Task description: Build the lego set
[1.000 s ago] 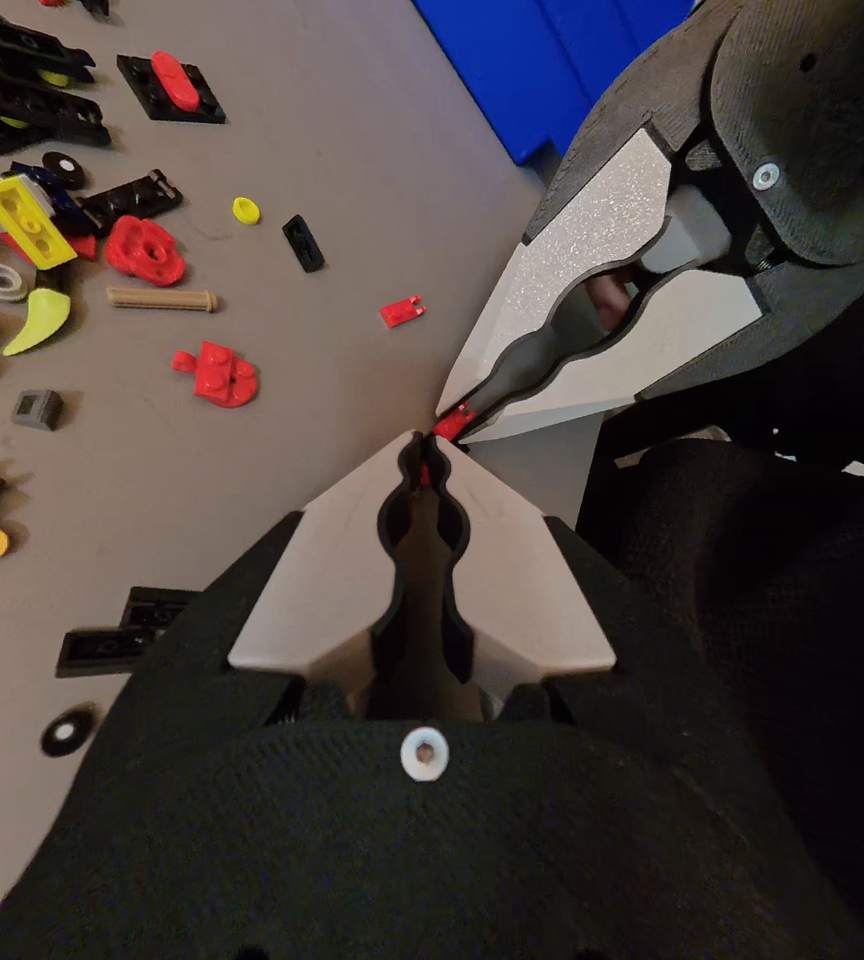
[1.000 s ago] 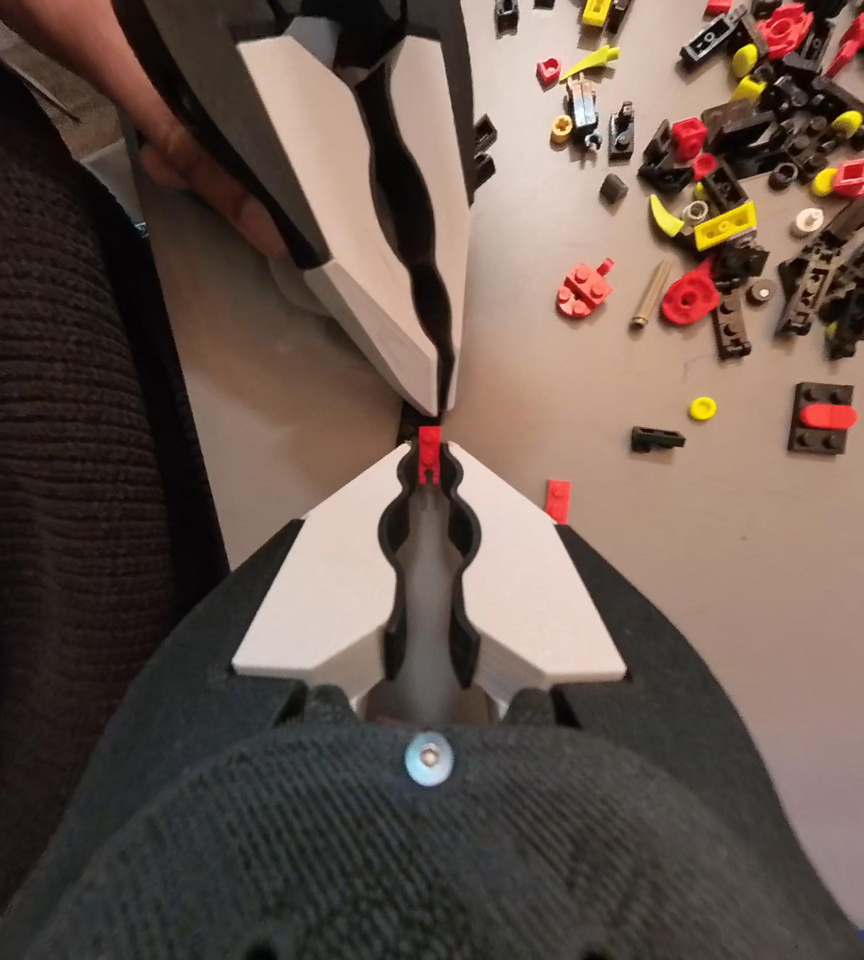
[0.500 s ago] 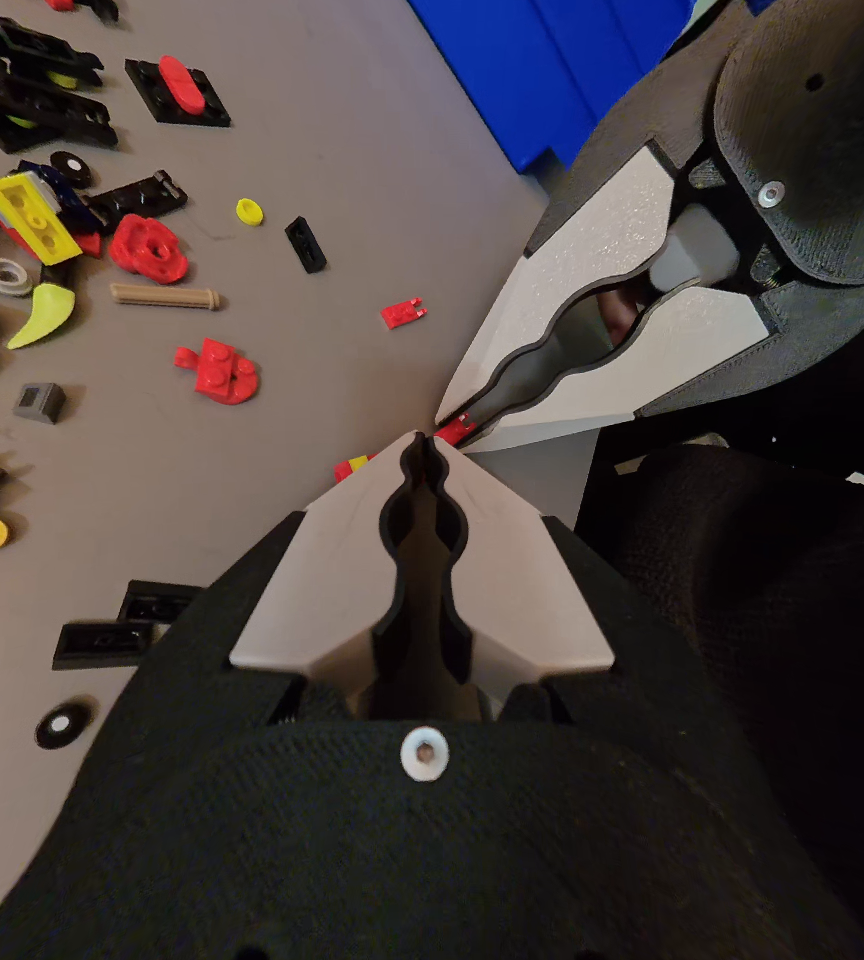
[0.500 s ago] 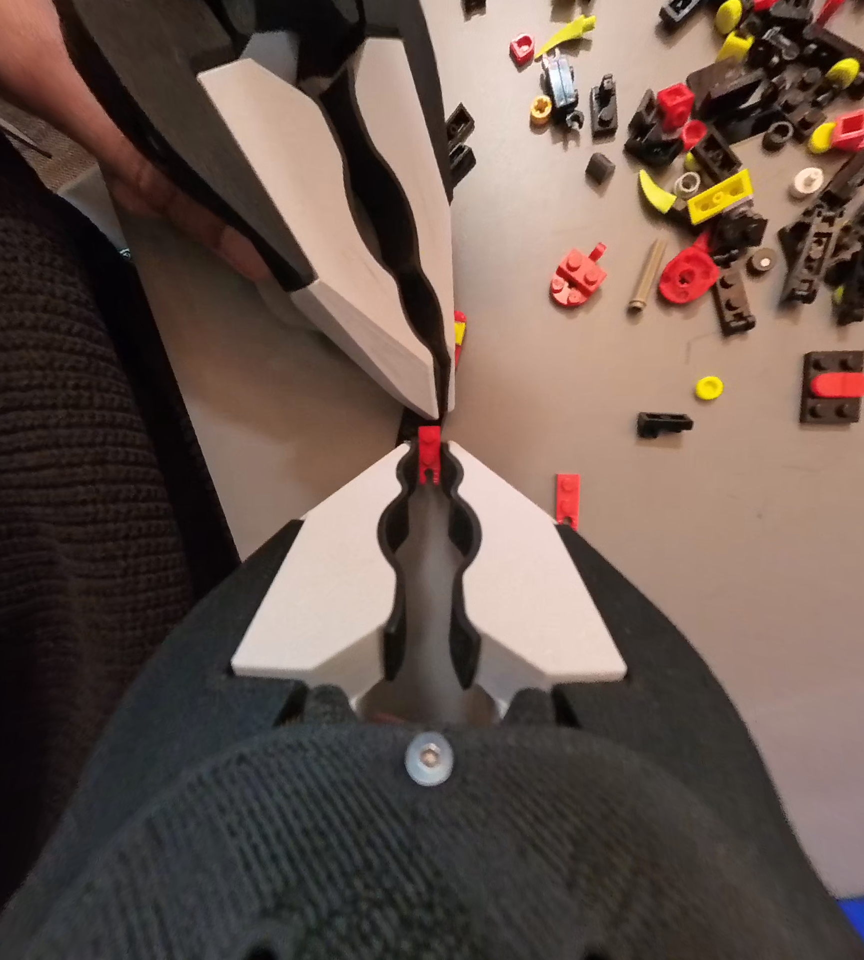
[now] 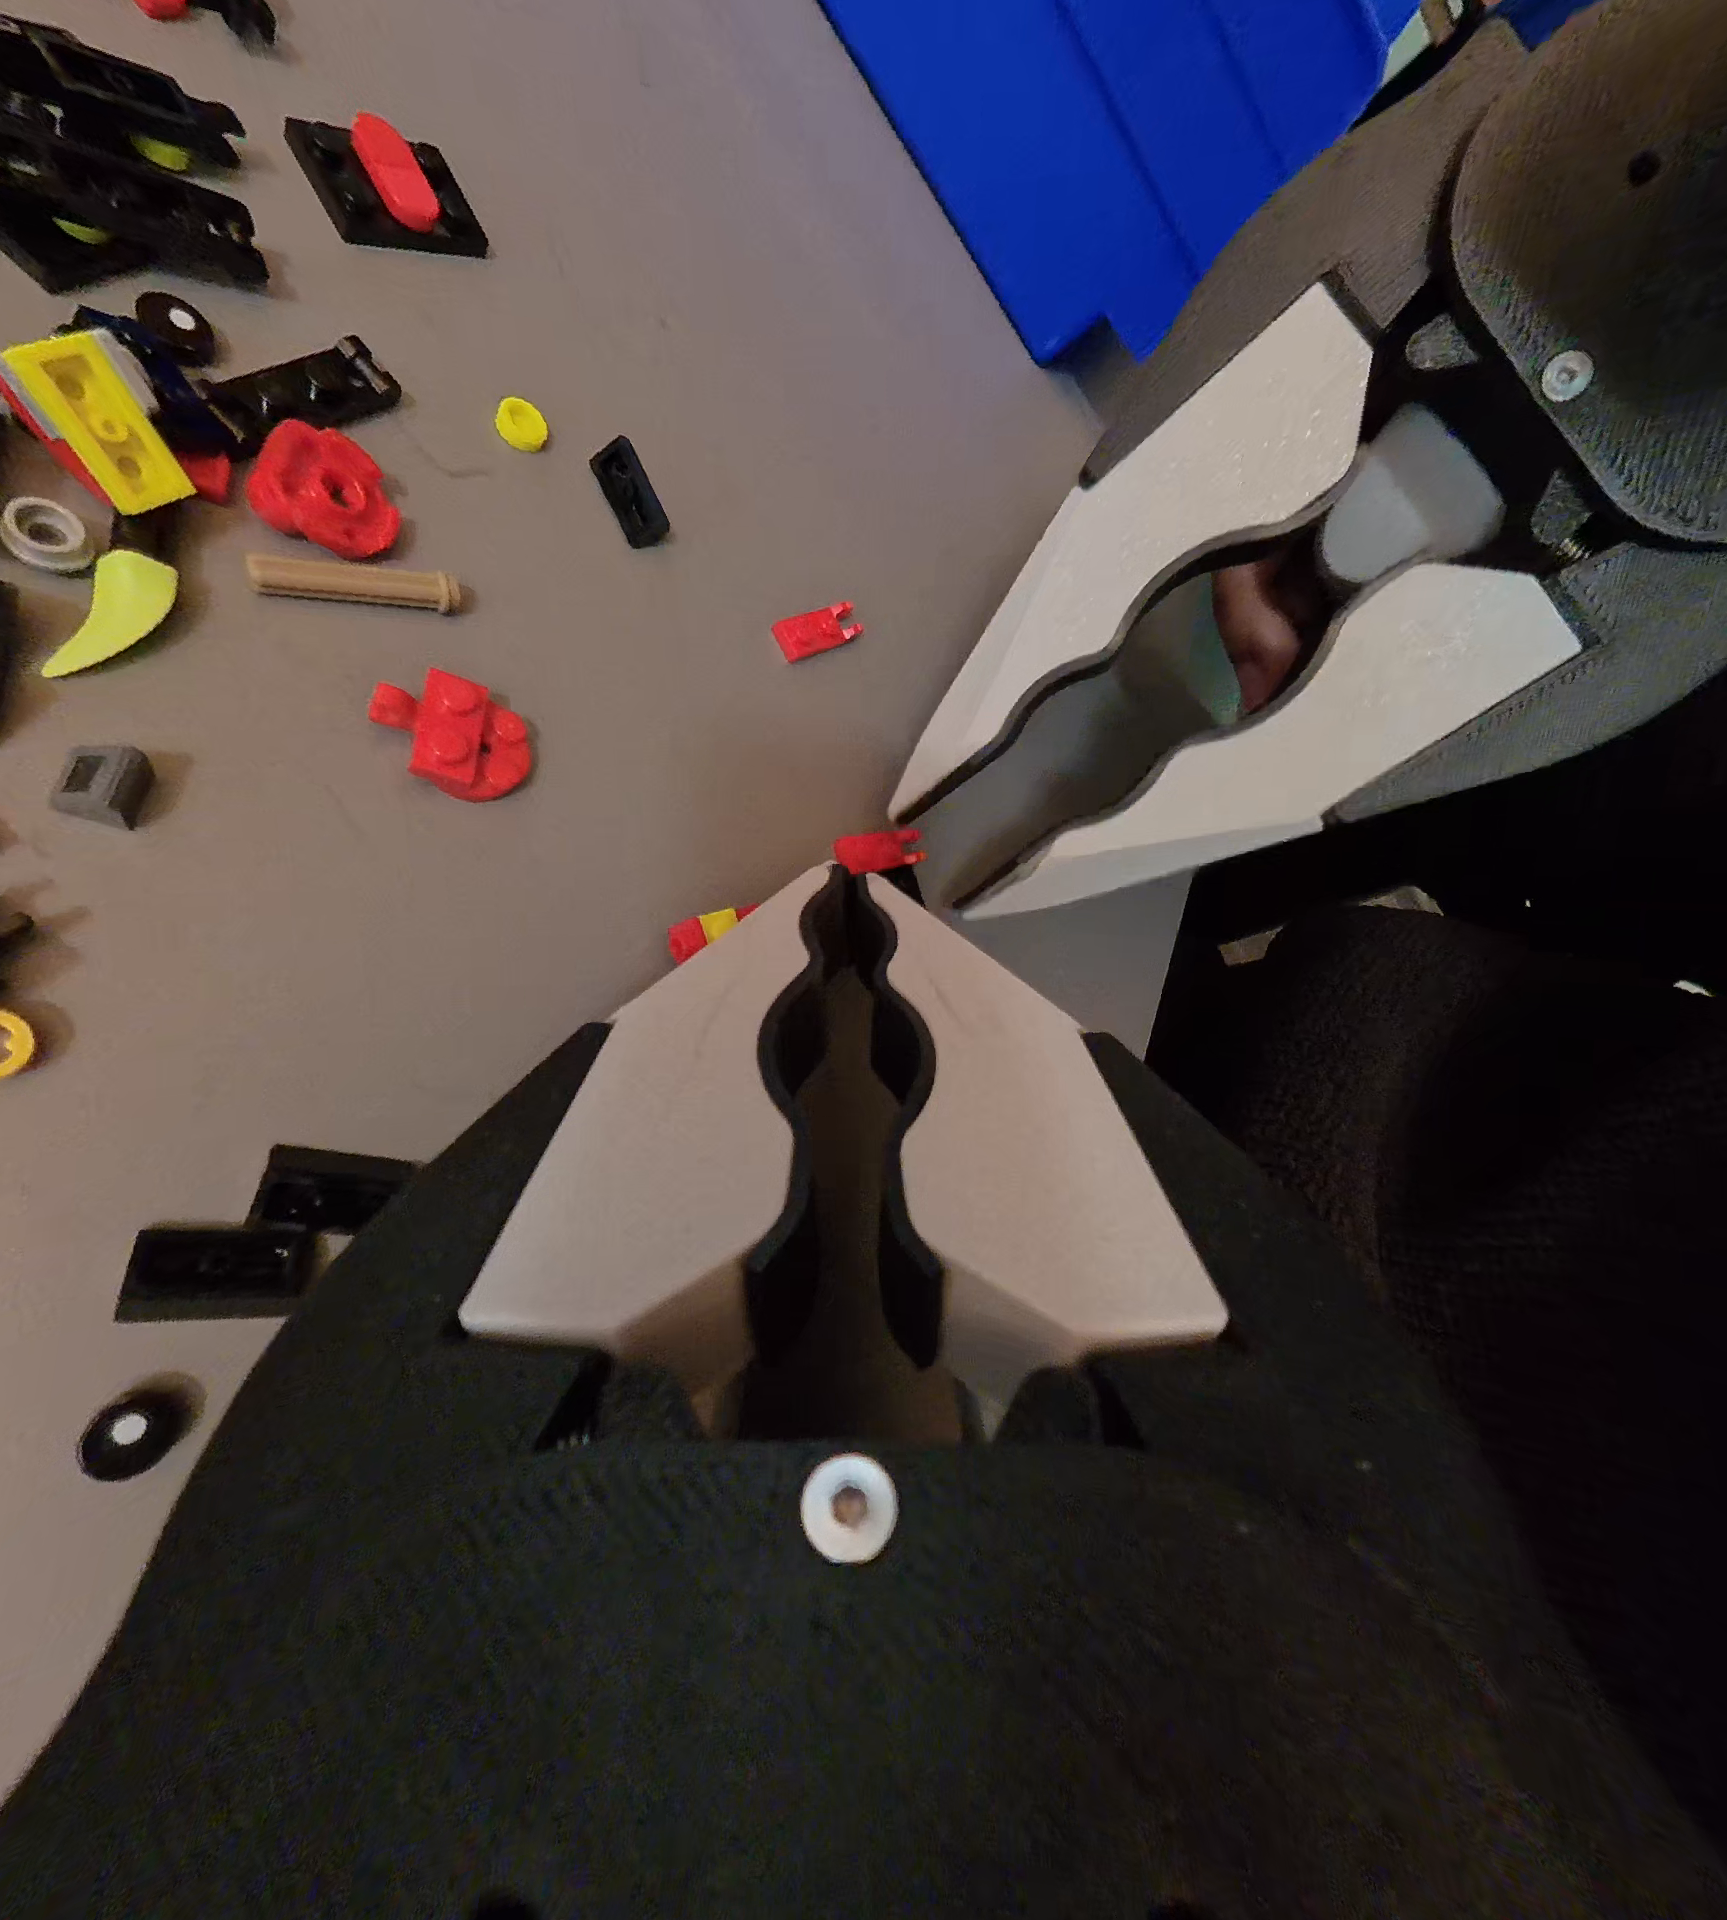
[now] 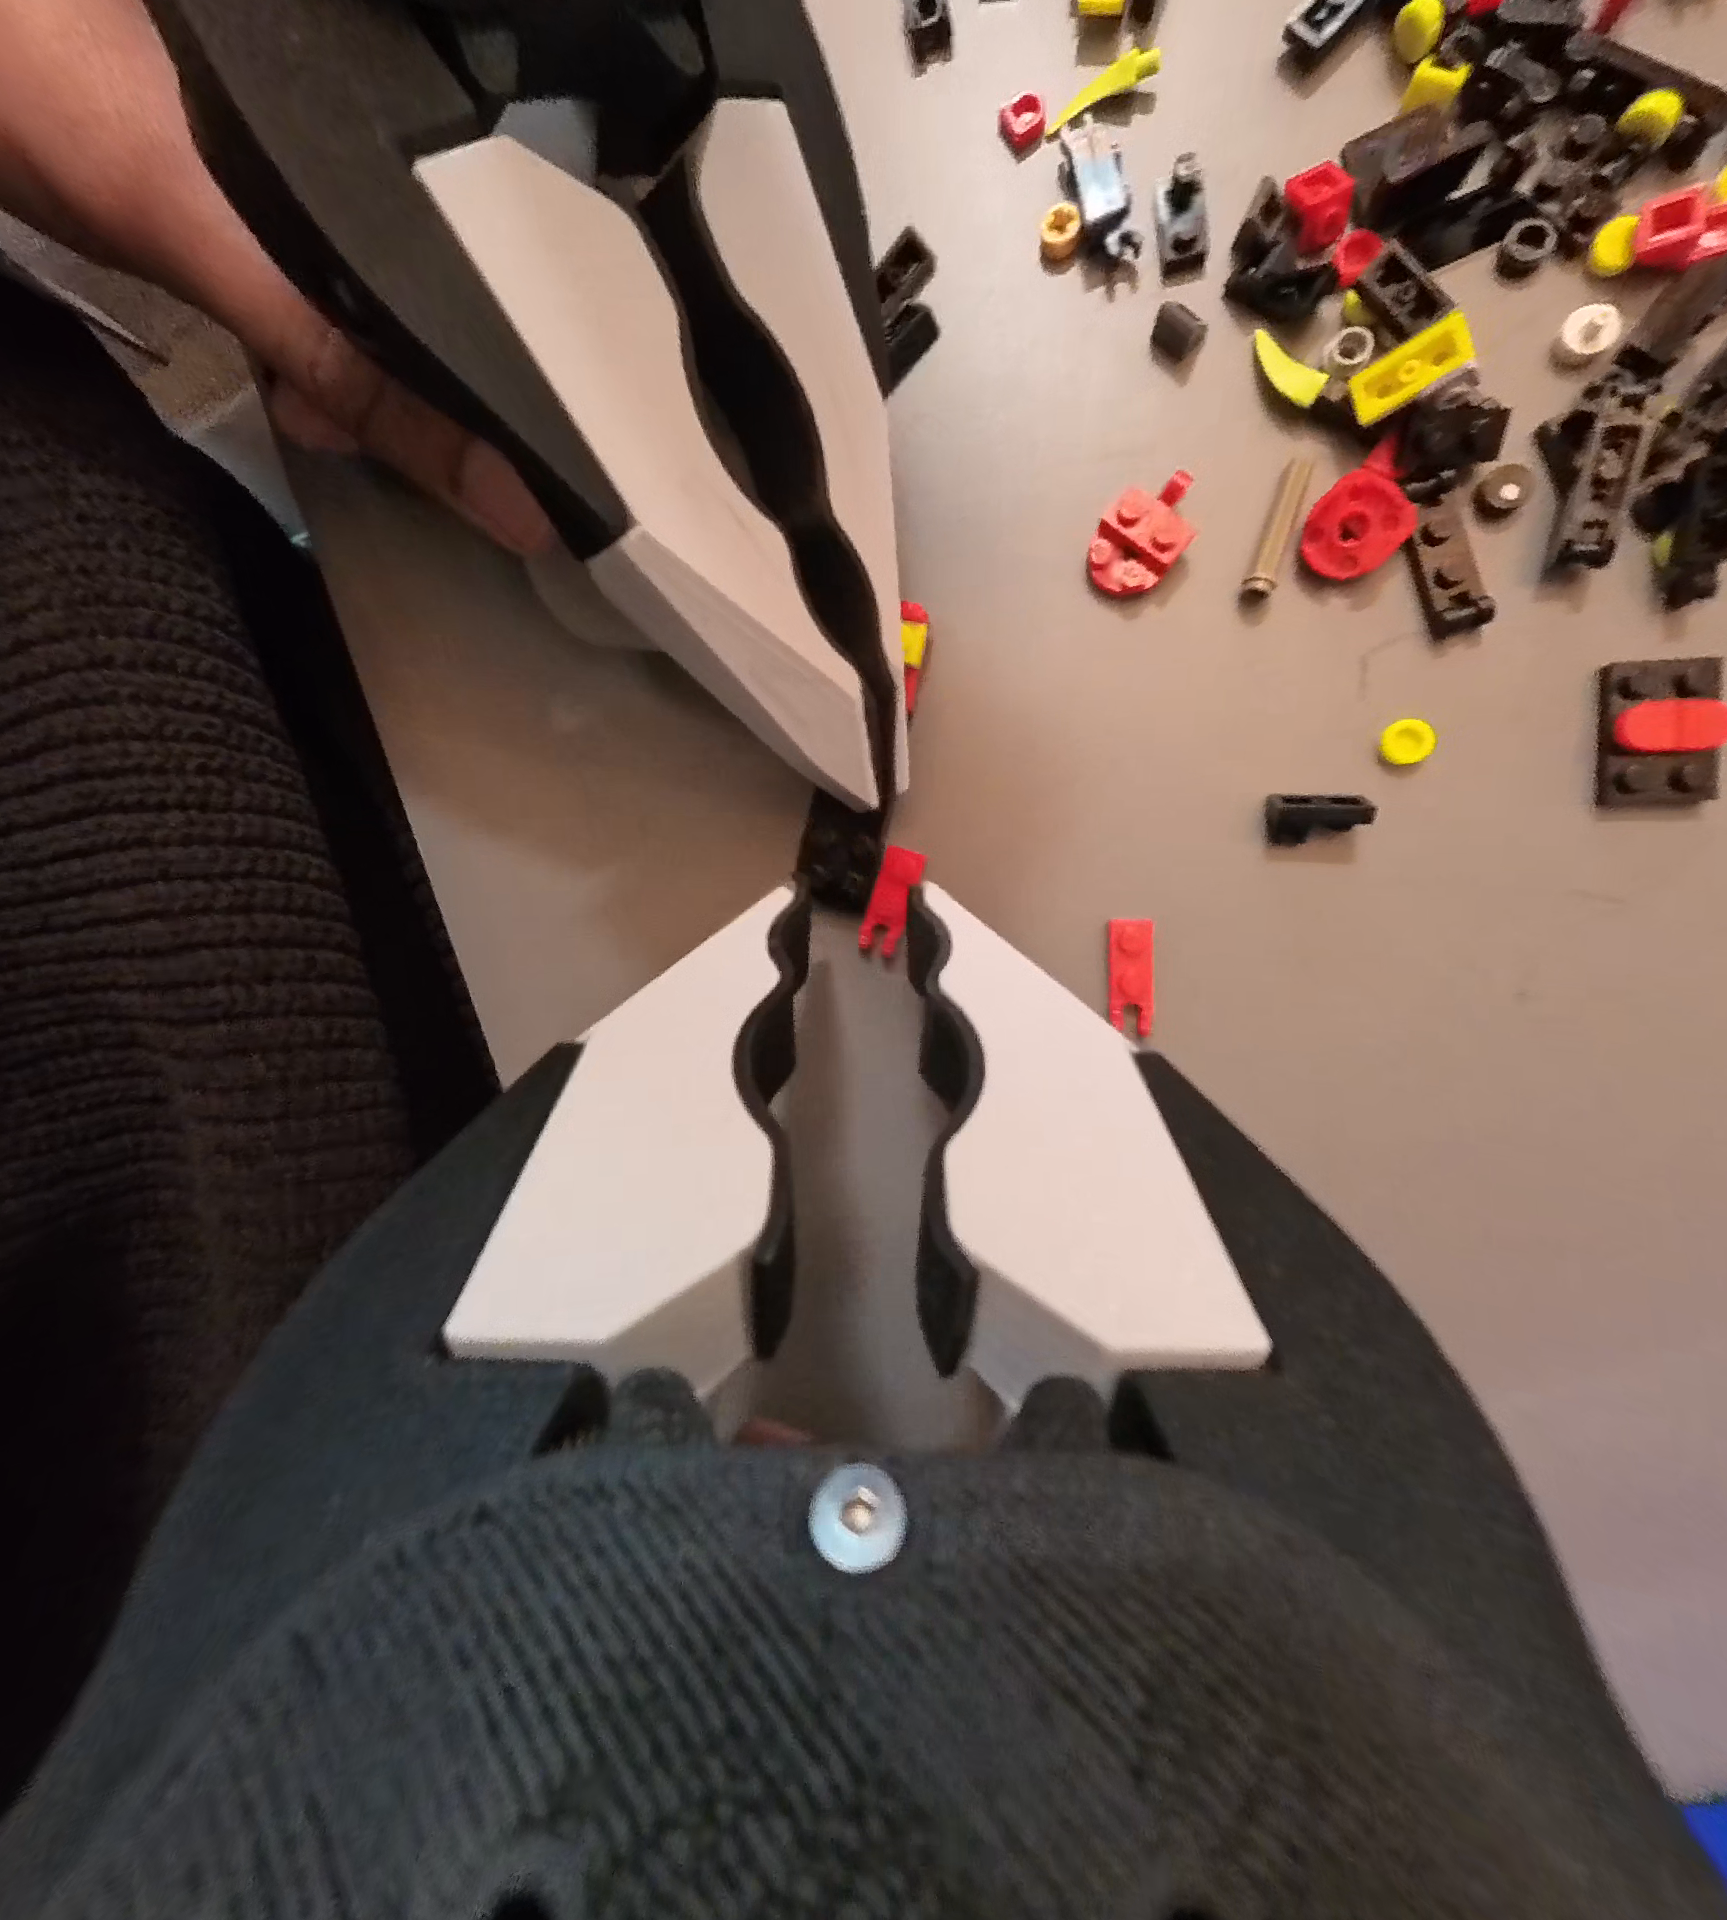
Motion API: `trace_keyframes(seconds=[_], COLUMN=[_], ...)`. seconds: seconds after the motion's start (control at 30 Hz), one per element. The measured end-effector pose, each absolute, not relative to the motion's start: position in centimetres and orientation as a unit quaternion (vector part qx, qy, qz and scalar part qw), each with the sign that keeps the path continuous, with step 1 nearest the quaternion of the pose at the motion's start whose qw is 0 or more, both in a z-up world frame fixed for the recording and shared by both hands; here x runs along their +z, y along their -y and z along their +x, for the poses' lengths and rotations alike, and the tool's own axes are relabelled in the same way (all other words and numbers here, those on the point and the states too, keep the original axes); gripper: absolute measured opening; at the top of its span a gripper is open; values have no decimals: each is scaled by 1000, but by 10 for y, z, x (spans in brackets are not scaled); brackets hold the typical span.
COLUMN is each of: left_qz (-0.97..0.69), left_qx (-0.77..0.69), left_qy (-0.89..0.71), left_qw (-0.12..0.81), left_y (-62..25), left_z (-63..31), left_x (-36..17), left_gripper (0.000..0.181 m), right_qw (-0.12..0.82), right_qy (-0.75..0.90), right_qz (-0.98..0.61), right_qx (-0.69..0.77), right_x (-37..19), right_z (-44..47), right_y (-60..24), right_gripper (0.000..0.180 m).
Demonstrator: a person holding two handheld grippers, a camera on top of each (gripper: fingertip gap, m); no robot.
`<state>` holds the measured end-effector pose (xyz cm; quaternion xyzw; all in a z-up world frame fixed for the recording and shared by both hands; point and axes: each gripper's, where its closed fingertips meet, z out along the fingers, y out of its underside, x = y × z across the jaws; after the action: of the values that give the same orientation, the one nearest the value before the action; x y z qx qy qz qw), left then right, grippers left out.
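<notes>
My left gripper point(image 5: 848, 881) is shut on a small black piece point(image 6: 838, 860) that sticks out of its tips; it also shows in the right wrist view point(image 6: 880, 795). A small red clip plate point(image 6: 890, 899) sits tilted against that black piece and also shows in the left wrist view point(image 5: 878, 849). My right gripper point(image 6: 859, 906) is open, its fingers on either side of the red plate; it also shows in the left wrist view point(image 5: 932, 857). A red and yellow piece point(image 5: 703, 930) shows beside the left finger; I cannot tell whether it is held.
On the grey table point(image 6: 1358, 1195) lie a second red clip plate point(image 6: 1129, 971), a black clip point(image 6: 1316, 816), a yellow stud point(image 6: 1406, 742), a black plate with a red tile point(image 6: 1659, 732) and a pile of pieces point(image 6: 1524, 260). A blue bin point(image 5: 1098, 135) stands beyond. A dark sweater point(image 6: 111, 831) is close.
My right gripper has opened and let go of the red clip plate, which now stays tilted at the black piece in the left gripper. The red and yellow piece came into view.
</notes>
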<state>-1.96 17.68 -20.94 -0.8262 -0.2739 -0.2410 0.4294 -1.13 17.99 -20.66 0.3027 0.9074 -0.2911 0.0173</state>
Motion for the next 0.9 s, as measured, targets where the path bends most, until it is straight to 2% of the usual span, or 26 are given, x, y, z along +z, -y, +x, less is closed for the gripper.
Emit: trace_keyframes(seconds=[0.03, 0.23, 0.47, 0.67, 0.9], left_qz=[-825, -824, -800, -791, -829], left_qx=[-242, -249, -258, -263, -239], left_qy=[275, 283, 303, 310, 273], left_qw=[429, 424, 449, 458, 425], left_y=[-177, -172, -164, -154, -153], left_z=[-20, -19, -28, -37, -31], left_x=[-209, -209, -192, -186, -201], left_gripper=[0, 0, 2, 3, 5], right_qw=[16, -24, -127, -124, -118], right_qy=[-904, -880, -867, -861, -868], right_qz=[308, 339, 346, 360, 356], right_qx=[-295, -332, -336, -336, -325], right_x=[-206, -197, -202, -208, -216], right_z=[-13, -26, -19, -11, -13], right_y=[-182, -190, -189, -187, -189], right_gripper=[16, 10, 12, 14, 10])
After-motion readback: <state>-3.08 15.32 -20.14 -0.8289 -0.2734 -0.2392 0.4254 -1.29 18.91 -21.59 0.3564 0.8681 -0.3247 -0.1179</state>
